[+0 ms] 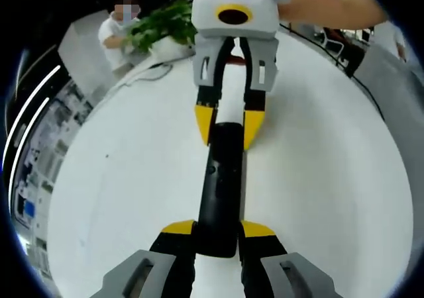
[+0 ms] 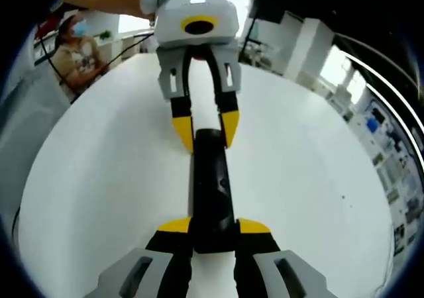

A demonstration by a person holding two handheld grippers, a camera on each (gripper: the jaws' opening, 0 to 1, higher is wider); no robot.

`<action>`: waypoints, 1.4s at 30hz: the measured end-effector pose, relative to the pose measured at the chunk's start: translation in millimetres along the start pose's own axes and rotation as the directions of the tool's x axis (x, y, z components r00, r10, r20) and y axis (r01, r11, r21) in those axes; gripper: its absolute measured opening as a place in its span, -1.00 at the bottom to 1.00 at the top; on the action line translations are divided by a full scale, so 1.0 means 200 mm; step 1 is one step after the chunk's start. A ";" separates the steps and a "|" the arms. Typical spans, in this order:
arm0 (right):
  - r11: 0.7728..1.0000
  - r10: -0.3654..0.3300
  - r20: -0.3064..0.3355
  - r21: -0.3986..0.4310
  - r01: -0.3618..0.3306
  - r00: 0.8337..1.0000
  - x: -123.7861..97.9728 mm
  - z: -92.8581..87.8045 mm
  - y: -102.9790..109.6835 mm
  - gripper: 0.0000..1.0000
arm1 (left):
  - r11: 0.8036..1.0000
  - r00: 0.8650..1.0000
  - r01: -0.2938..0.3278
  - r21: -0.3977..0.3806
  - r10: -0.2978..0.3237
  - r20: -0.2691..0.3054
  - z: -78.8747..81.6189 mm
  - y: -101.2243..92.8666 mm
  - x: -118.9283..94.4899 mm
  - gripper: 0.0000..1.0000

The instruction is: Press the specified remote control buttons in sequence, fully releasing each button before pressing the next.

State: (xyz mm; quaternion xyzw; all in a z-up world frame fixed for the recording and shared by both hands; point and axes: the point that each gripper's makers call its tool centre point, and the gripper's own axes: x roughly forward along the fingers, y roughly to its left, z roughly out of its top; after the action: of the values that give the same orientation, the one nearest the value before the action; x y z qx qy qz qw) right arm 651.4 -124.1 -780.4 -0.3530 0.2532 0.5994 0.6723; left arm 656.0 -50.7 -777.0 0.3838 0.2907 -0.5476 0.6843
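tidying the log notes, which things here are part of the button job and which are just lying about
Part of the job:
- remote, black, lying on the white table
- left gripper, jaws closed on one end of the remote
- right gripper, jaws closed on the other end

Just lying about:
- plant at the table's far edge
- cable near the plant

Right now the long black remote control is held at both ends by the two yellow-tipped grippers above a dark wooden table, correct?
Not quite: the table is white, not dark wood, as the left gripper view shows. The long black remote control is indeed held at both ends, by the left gripper near the camera and the right gripper at the far end.
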 end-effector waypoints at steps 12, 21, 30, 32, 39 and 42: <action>0.999 0.032 0.012 0.038 -0.033 0.999 0.01 -0.01 -0.02 -0.58 | 0.998 1.000 0.025 -0.059 -0.024 0.014 0.00 -0.01 0.01 -0.53; 0.997 0.054 0.012 0.050 -0.055 0.998 0.02 0.00 -0.02 -0.58 | 0.997 1.000 0.027 -0.074 -0.026 0.012 0.00 -0.01 0.01 -0.52; 0.995 0.058 0.016 0.076 -0.059 0.998 0.01 -0.01 -0.02 -0.57 | 0.996 0.999 0.030 -0.083 -0.029 0.020 0.00 -0.01 0.01 -0.52; 0.995 0.058 0.020 0.081 -0.060 0.998 0.01 -0.01 -0.01 -0.57 | 0.996 0.999 0.031 -0.082 -0.029 0.025 0.00 -0.01 0.01 -0.52; 0.995 0.061 0.027 0.075 -0.063 0.998 0.01 -0.01 -0.01 -0.57 | 0.997 0.997 0.008 -0.073 -0.003 0.073 0.00 0.00 0.00 -0.51; 0.995 0.059 0.029 0.080 -0.061 0.998 0.02 -0.01 -0.01 -0.56 | 0.997 0.997 -0.001 -0.075 0.007 0.083 0.00 0.00 0.00 -0.51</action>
State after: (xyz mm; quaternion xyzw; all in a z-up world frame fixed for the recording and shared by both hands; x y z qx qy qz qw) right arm 654.2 -123.3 -783.2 -0.3099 0.2788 0.6131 0.6711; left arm 656.0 -51.0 -777.5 0.3354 0.2815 -0.5503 0.7109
